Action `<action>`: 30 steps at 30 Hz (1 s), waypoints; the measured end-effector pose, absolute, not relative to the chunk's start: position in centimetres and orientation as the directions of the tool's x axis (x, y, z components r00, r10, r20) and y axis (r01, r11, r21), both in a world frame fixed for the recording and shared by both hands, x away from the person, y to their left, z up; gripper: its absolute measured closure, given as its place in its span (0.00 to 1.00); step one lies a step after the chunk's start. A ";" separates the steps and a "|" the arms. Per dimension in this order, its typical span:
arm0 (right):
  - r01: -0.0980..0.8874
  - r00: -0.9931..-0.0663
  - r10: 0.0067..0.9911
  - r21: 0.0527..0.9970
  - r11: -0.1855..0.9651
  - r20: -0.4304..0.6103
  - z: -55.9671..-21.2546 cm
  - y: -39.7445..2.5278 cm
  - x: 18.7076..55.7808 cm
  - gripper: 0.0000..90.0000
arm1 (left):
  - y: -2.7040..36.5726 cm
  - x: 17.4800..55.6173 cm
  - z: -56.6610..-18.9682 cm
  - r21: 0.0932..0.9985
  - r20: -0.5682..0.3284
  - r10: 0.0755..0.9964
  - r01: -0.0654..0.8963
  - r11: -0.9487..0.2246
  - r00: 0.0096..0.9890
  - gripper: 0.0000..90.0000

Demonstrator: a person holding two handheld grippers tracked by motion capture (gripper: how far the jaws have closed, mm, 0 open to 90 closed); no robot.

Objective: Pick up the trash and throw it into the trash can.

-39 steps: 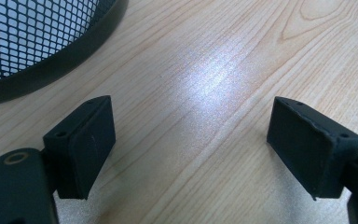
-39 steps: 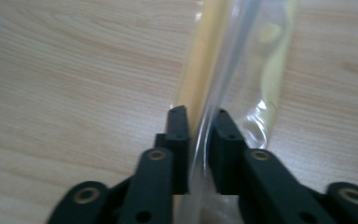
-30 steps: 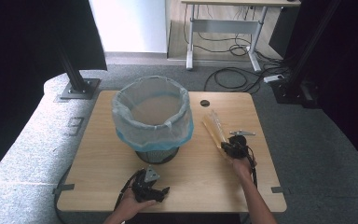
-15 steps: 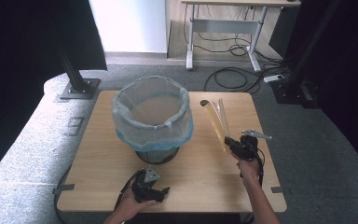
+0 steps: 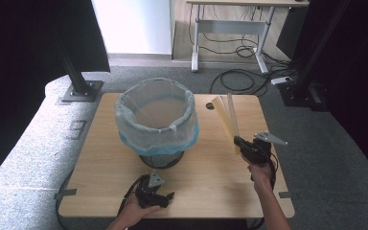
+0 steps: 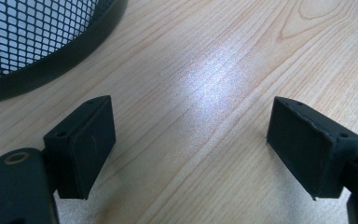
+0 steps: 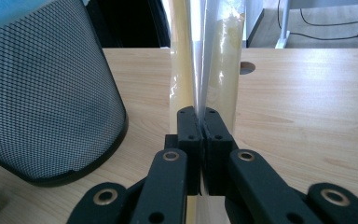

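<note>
From the high view, my right gripper (image 5: 238,142) has lifted the clear plastic bag (image 5: 226,115) off the table (image 5: 211,172): 1.0 s ago it lay flat, now it stands tilted up from the jaws, leaning toward the lined waste bin (image 5: 156,120). I judge the pickup done and the carry to the bin next. My left gripper (image 5: 153,194) rests near the table's front edge.

In the left gripper view, my jaws stand wide with bare wood between them, the bin's mesh base (image 6: 37,42) just beyond.

In the right gripper view, my jaws are clamped tight on the bag's (image 7: 205,70) thin lower edge; it rises straight ahead, the bin (image 7: 42,93) close beside.
</note>
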State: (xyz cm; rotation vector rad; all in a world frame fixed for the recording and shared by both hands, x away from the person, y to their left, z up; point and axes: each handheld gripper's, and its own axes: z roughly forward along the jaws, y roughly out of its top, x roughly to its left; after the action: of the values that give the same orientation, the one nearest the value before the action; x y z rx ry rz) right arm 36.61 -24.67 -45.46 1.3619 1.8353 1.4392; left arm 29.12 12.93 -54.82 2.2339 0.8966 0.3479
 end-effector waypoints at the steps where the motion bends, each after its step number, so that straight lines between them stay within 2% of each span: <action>1: 0.420 -0.423 0.879 0.907 -0.025 0.220 -45.3 -24.6 36.6 0.97 | 12.9 29.1 -54.8 0.691 -0.009 0.688 0.502 -0.520 0.725 0.17; 30: 0.299 -0.443 0.868 0.950 -0.092 0.224 -41.2 -25.2 34.5 0.97 | 12.9 29.1 -54.8 0.690 -0.013 0.686 0.503 -0.520 0.728 0.17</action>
State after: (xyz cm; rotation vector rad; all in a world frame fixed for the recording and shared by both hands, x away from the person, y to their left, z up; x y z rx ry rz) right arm 34.55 -25.23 -41.16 1.2693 1.7074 1.5638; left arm 29.09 12.91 -54.80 2.2350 0.8942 0.3410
